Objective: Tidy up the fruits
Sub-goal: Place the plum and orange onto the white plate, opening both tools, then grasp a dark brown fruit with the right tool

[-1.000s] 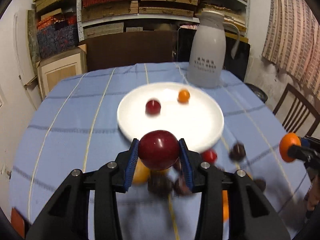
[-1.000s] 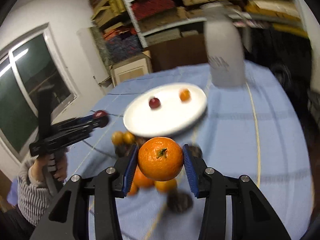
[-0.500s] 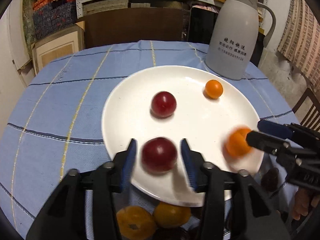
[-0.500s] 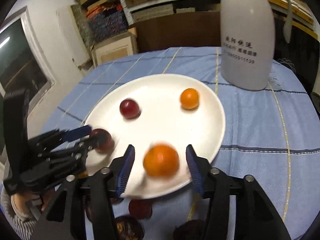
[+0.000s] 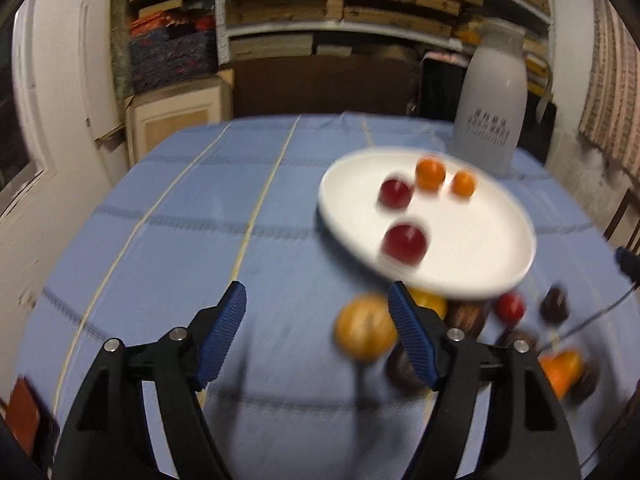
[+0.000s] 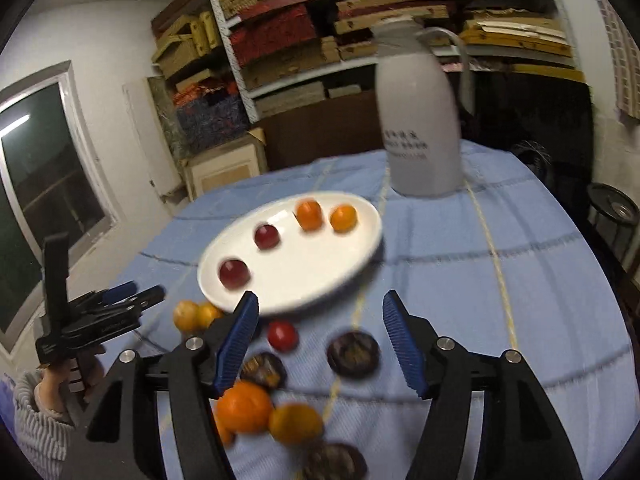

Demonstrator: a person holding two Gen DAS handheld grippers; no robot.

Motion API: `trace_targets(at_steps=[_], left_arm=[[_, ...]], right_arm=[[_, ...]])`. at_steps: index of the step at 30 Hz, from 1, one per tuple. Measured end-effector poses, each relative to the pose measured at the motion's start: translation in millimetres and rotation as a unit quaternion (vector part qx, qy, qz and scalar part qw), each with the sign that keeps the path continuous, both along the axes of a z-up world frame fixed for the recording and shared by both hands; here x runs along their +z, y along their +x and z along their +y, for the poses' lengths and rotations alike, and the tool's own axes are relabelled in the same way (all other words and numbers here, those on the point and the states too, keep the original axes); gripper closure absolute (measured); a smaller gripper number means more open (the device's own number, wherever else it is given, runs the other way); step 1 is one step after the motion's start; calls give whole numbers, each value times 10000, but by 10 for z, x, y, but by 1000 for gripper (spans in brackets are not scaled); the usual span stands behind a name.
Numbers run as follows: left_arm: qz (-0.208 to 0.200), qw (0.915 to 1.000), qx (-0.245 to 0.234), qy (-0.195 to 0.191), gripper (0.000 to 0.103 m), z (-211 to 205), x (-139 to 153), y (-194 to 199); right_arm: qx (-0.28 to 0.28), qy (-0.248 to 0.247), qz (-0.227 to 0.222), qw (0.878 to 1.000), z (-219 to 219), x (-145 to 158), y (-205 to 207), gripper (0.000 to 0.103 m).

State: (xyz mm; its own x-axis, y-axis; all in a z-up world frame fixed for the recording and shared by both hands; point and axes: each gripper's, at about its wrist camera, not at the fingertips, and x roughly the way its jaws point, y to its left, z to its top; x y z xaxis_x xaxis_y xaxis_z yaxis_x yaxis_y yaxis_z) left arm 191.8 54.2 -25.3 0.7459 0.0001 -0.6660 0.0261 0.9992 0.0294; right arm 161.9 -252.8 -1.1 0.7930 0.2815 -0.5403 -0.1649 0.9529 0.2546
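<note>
Both the left tongs (image 5: 316,336) and the right tongs (image 6: 318,338) stand wide apart, holding nothing. Ahead of them the white plate (image 6: 348,268) carries two red and two orange fruits. Loose fruits (image 6: 282,334) lie on the desk (image 5: 160,248) near the tongs' tips.

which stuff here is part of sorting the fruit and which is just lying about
Part of the job:
white plate
two red fruits on the plate
two orange fruits on the plate
loose fruits on the cloth near the plate
left gripper, open
right gripper, open

Just lying about:
white jug
blue tablecloth
shelves of boxes
</note>
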Motion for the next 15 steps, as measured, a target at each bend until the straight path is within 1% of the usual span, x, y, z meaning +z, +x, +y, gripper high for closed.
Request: trace_targets(at_steps=[2,4,6,8,11,13,15], left_arm=[[161,9998,82,65,31,53,-122,-85],[266,9996,127,52,30,97,-194,-152],[261,9995,155,99,21,103,-218,-192],[190,9994,197,194,19,99,-207,-193],[245,9996,73,114,19,81,-210,-132],[268,9996,-1,84,19,42,-196,-46],[258,9995,-58,154,19,-20,-189,44]], right_arm=[[-40,-70,127,9999,-18,-104,-66,38],[50,-149,297,9994,16,-207,-114,38],[150,-224,421,9987,86,-290,-177,38],[196,-319,499,9981,141,-353,-271,38],[173,-264,608,9977,128,-374,-321,38],[245,-183,874,9957,108,-338,-296,38],[293,-162,1085,9935,76,-263,-264,38]])
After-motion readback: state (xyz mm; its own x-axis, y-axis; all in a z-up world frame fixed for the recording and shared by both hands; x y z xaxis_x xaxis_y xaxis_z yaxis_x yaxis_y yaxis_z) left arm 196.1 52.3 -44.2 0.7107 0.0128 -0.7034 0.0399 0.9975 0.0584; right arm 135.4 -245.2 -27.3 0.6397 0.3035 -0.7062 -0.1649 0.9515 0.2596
